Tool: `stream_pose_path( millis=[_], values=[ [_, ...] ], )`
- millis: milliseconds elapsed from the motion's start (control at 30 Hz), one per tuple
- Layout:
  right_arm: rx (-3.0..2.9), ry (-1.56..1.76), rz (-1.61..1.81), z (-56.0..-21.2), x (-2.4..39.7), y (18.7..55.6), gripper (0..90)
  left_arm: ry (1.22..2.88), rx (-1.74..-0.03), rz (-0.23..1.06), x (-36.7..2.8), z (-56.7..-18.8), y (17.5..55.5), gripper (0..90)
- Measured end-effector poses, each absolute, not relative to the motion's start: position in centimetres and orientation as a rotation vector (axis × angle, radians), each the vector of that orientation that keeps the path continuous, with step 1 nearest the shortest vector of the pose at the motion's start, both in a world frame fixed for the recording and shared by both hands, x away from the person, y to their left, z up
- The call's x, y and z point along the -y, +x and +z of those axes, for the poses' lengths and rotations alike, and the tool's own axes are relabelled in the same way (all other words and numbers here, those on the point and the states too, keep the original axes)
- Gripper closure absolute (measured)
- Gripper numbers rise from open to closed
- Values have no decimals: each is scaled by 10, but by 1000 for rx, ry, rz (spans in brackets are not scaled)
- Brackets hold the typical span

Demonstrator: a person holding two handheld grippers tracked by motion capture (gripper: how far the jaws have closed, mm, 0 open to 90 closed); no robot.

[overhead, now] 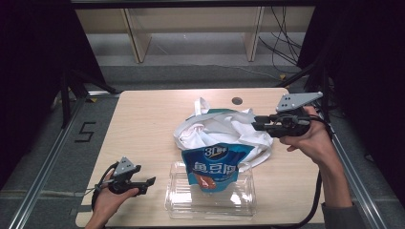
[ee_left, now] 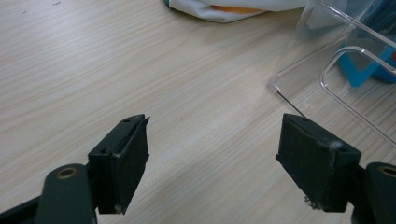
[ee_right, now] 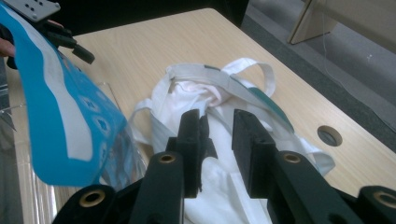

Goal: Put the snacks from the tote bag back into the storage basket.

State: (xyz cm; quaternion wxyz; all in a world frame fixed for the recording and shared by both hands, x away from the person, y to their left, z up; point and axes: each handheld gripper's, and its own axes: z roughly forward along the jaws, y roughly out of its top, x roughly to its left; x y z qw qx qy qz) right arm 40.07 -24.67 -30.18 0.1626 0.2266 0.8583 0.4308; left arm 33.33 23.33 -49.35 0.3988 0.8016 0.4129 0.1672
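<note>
1. At the lower left of the high view, the left tool (overhead: 143, 183) sits low over the desk (overhead: 143, 124) in the person's left hand (overhead: 109, 200), just left of the clear plastic box (overhead: 210, 195). Its own view shows what the high view cannot: the jaws stand wide apart with nothing but bare wood between them, and the box's corner (ee_left: 299, 70) lies just beyond the right jaw.
2. At the lower centre of the high view, a blue snack pouch (overhead: 215, 167) leans over the far edge of the box, its lower end inside it.
3. Behind the pouch, at mid-frame, lies a crumpled white cloth bag (overhead: 219, 129) with handles.
4. At the right of the high view, the right hand (overhead: 313, 140) holds the right tool (overhead: 255, 125) at the bag's right edge. The right gripper view gives the closer fact: the jaws (ee_right: 215, 144) stand a narrow gap apart with a fold of the white bag (ee_right: 219, 172) between them, though a firm pinch cannot be told. It also shows the pouch (ee_right: 60, 116) large at the left and the left tool (ee_right: 70, 42) in the upper left.
5. Farthest, a round hole (overhead: 237, 100) marks the desk's far edge.
</note>
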Motion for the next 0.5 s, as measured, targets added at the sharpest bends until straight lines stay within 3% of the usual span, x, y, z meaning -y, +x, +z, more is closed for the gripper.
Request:
stream_pose_path(
  millis=[200,500],
  values=[
    [-2421,696,1245,-318,255,400,702,2034,-1038,425,-234,-493,334,236],
    [-2305,819,1253,-336,269,399,593,2035,-1040,419,-233,-493,334,236]
  ],
)
